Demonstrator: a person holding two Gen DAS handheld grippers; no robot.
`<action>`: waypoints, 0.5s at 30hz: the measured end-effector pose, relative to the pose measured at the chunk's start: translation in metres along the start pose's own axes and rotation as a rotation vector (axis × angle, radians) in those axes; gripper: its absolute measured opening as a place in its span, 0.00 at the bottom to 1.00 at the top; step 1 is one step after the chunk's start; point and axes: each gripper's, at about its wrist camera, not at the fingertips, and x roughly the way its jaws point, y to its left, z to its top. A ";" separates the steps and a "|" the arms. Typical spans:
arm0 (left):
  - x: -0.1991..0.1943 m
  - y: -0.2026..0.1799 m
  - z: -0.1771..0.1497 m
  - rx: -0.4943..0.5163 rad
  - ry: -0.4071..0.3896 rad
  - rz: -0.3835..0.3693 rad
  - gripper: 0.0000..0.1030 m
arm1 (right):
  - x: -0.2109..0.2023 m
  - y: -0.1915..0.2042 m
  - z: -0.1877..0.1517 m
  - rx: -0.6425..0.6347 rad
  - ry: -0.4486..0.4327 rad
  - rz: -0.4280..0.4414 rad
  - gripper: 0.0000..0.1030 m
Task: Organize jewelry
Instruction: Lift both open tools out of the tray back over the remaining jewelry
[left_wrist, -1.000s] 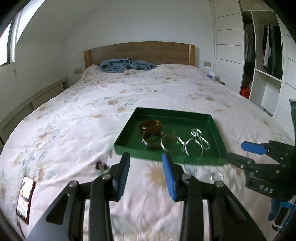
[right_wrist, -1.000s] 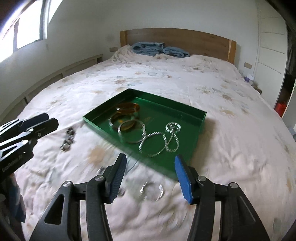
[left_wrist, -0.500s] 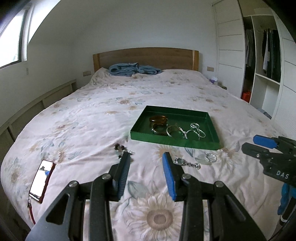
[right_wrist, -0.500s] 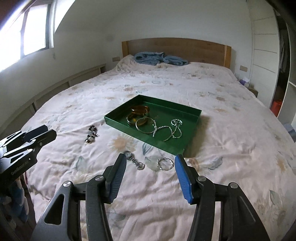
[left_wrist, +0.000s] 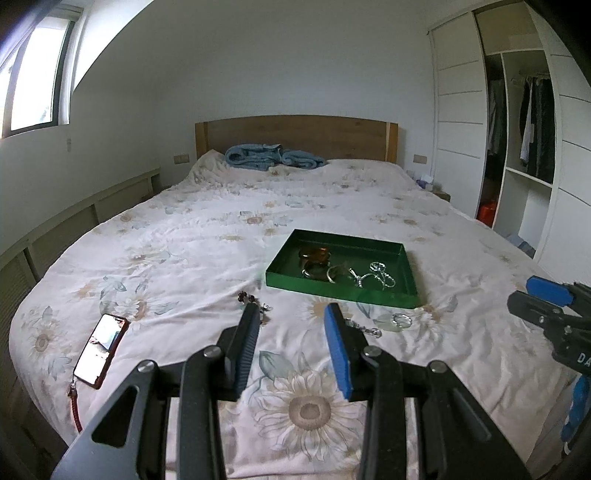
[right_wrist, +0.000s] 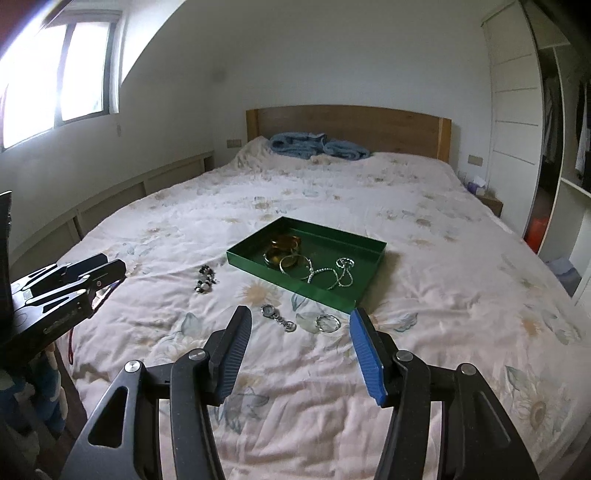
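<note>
Since the earlier frames both grippers have drawn back from the shallow rectangular green tray (right_wrist: 364, 246), which now appears smaller and farther up the floral white bedspread (right_wrist: 443, 295), with more of the bed's near edge in view. The left gripper (left_wrist: 291, 347) has its jaws parted about midway and empty; the right gripper (right_wrist: 301, 350) stands somewhat wider, also holding nothing. Three pieces remain loose on the bedspread, all on the near side of the tray: a dark beaded bracelet (right_wrist: 205, 279) to the left, a silver link watch (right_wrist: 277, 316) near the middle, and a thin silver ring-shaped bangle (right_wrist: 327, 322) just right of it. The watch and the bangle lie directly ahead of the right gripper, between its fingertips as that camera sees them, so the right hand is judged the nearer one for either piece. The beaded bracelet lies ahead of the left gripper's left finger (partly hidden behind it in the left view). The watch's long axis runs diagonally, from upper left to lower right in the right view, so a grip across its band would likely call for jaws set crosswise to that line. The tray's long axis runs from near left to far right, and amber bangles (right_wrist: 286, 242) and silver chains (right_wrist: 334, 273) already lie inside it.
</note>
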 end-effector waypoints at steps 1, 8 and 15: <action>-0.004 0.000 0.000 0.002 -0.005 0.001 0.34 | -0.008 0.000 -0.002 0.003 -0.009 0.001 0.54; -0.021 -0.001 -0.003 0.001 -0.016 0.002 0.34 | -0.043 -0.001 -0.011 0.014 -0.053 -0.011 0.54; -0.033 0.000 -0.007 -0.014 -0.022 0.000 0.36 | -0.064 -0.004 -0.021 0.032 -0.075 -0.022 0.55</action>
